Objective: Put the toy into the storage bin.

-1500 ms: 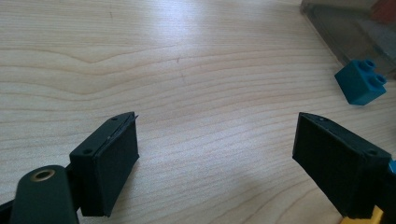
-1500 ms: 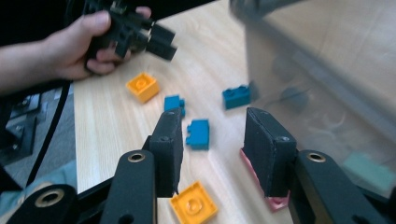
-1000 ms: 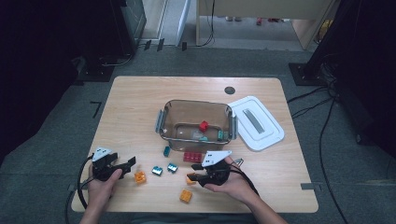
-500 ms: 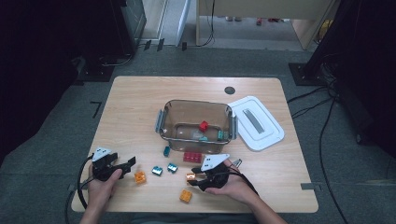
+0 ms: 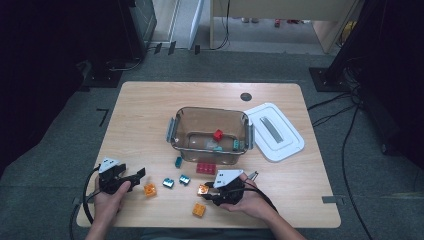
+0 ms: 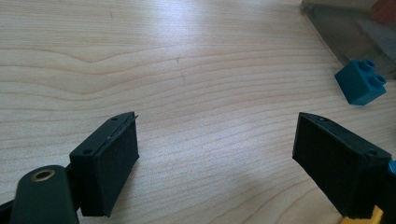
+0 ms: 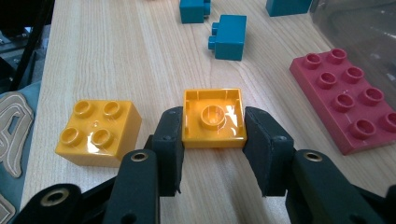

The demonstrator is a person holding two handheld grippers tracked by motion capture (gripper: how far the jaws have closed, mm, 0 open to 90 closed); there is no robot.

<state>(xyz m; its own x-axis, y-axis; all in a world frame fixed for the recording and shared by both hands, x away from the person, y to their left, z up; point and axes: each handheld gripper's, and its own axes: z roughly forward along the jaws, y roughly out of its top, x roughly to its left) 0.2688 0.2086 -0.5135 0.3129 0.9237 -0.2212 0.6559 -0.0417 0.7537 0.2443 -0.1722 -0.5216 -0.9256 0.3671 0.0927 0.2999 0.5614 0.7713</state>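
- Jaws of the right gripper (image 7: pixel 212 128) now pinch an orange brick (image 7: pixel 214 119) from both sides, with its hollow underside facing the camera. Half a second ago, in the high view, this gripper was just reaching that brick near the front of the desk (image 5: pixel 140 105).
- That means the grab looks done. I think the next job is to lift the brick and carry it to the clear box (image 5: pixel 210 131).
- Just beside the held brick sits a second orange brick (image 7: pixel 98 133), studs up, not touching it.
- Jaws of the left gripper (image 6: pixel 217 149) are spread wide over bare wood and hold nothing. This gripper has stayed in the same spot near the front left.
- A bit farther off lie two small teal bricks (image 7: pixel 227 36) and a flat red plate (image 7: pixel 348 100).
- Another teal brick (image 6: pixel 360 81) lies close to the box wall.
- Inside the box a red brick (image 5: pixel 218 134) and a few other bricks already lie.
- Beyond the box, to its right, the white lid (image 5: pixel 274 131) lies flat.
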